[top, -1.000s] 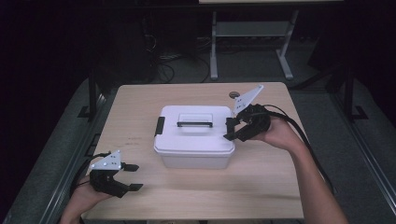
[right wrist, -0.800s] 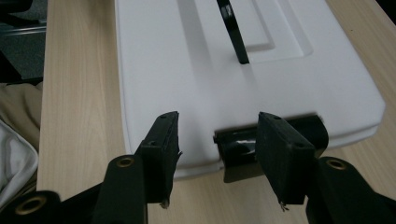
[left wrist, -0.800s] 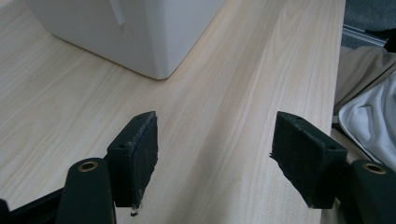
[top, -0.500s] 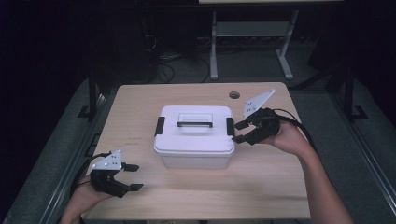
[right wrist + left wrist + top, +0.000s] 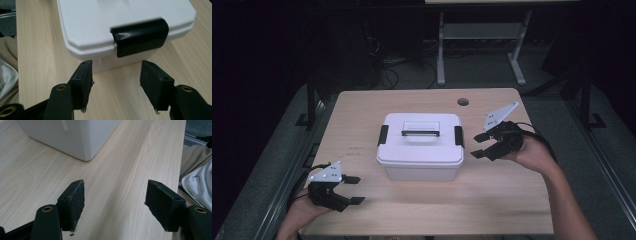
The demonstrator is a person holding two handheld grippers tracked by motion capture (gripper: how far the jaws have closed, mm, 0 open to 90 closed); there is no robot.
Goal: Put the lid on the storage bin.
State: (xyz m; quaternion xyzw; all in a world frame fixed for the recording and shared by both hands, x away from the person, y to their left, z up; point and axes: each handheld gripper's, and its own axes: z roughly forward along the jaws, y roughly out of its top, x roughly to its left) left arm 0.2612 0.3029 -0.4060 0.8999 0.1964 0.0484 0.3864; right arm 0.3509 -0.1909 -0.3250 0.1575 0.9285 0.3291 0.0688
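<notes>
Surroundings: a light wooden desk [image 5: 362, 115] is filling the middle of the high view, with a round cable hole [image 5: 463, 102] sitting near its upper right edge. Dark floor with cables [image 5: 384, 60] and a grey metal frame [image 5: 442, 50] are lying beyond the desk at the top of the frame.
Clothing: in the left gripper view, beige and white fabric [image 5: 197, 175] is showing past the desk edge at the right of the frame.
Obstacles: bare desk surface is lying between each tool and the box; nothing is standing in the gap.
Box: a white lidded box [image 5: 421, 147] is sitting at the centre of the desk, lid on, with a handle [image 5: 420, 132] on top and a black latch on each end.
Right latch: the black latch [image 5: 140, 37] is sitting closed over the lid rim, upper centre of the right gripper view, above and just ahead of the jaw tips.
Right tool: the right tool [image 5: 479, 145] is hovering just right of the box, pointing at that latch end; its jaws have just been opening and are standing released, with nothing between them and apart from the box.
Left tool: the left tool [image 5: 354, 190] is sitting at the lower left of the high view, well apart from the box, jaws spread wide and holding nothing.
Box from the left tool: a lower corner of the box [image 5: 85, 145] is showing at the upper left of the left gripper view, ahead of the jaws and clear of them.
</notes>
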